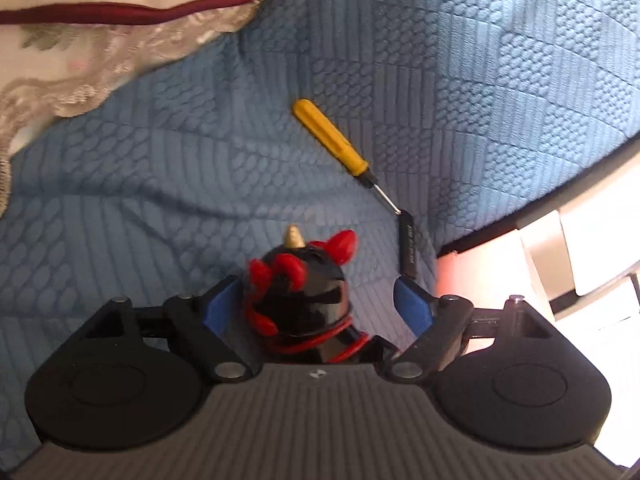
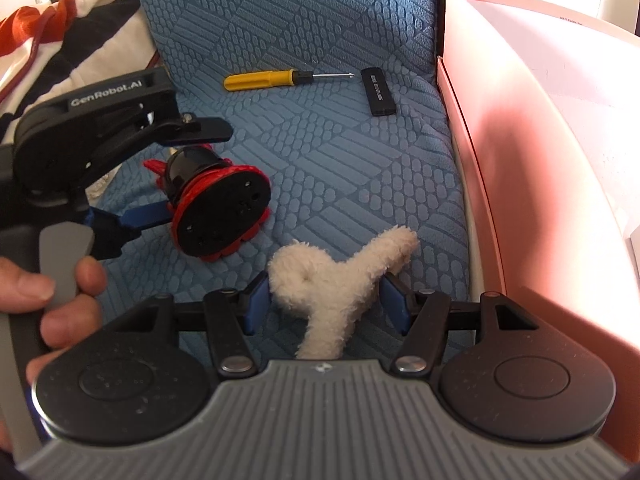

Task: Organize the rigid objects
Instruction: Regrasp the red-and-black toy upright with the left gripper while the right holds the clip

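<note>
A black helmet-shaped figure [image 1: 304, 296] with red horns and a gold spike lies tilted on the blue cushion, and its round red-rimmed base [image 2: 220, 212] faces the right wrist camera. My left gripper [image 1: 316, 308] [image 2: 198, 172] is open around it. The left pad sits close to the figure and the right pad stands clear. My right gripper [image 2: 325, 304] is shut on a white fluffy plush piece [image 2: 332, 280], which fills the gap between the blue pads. A yellow-handled screwdriver [image 1: 332, 140] [image 2: 264, 79] and a black stick [image 1: 408, 248] [image 2: 378, 92] lie farther back on the cushion.
A pink open box [image 2: 500, 140] stands along the cushion's right side. White lace-trimmed fabric [image 1: 80, 40] covers the far left. A person's hand [image 2: 60, 292] grips the left gripper's handle. The textured blue cushion [image 2: 340, 180] lies bare between the figure and the box.
</note>
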`<state>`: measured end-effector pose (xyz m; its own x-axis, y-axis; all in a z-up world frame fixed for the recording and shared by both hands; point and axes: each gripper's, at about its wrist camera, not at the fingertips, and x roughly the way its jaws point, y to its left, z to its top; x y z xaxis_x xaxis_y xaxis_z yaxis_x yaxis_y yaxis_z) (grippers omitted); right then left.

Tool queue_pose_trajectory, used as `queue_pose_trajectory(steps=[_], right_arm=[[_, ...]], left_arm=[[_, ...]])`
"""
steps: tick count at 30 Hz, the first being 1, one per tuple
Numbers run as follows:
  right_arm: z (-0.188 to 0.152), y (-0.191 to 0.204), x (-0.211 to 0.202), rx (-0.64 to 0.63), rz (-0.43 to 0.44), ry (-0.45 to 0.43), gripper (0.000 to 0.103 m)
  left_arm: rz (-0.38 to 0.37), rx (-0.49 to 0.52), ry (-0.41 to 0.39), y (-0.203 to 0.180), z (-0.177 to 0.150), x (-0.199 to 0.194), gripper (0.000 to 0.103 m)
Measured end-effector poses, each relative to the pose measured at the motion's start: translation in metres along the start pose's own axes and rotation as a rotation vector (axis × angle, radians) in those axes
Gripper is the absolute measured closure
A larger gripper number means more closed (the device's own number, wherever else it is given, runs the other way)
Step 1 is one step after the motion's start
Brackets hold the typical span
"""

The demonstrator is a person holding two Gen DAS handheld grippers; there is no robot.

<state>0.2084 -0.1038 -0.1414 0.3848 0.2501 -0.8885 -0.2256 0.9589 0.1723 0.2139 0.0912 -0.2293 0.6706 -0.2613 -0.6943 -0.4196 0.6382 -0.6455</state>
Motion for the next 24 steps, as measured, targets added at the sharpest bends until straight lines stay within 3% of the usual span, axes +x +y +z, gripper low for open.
queue_pose_trajectory(steps=[5, 14, 21, 24], right_arm=[[0.002, 0.000, 0.002, 0.008, -0.002, 0.003, 0.041], [0.002, 0.001, 0.002, 0.006, -0.009, 0.002, 0.041], [0.002, 0.001, 0.001, 0.011, -0.005, 0.003, 0.041], [0.002, 0.001, -0.001, 0.012, -0.001, -0.004, 0.041]], left_arm=[[0.058, 0.072, -0.009, -0.008, -0.004, 0.003, 0.040], [0.068, 0.156, -0.005, -0.019, -0.007, -0.005, 0.042], [0.086, 0.230, -0.076, -0.030, -0.007, -0.029, 0.045], [0.133, 0.293, -0.099, -0.035, -0.006, -0.034, 0.046]])
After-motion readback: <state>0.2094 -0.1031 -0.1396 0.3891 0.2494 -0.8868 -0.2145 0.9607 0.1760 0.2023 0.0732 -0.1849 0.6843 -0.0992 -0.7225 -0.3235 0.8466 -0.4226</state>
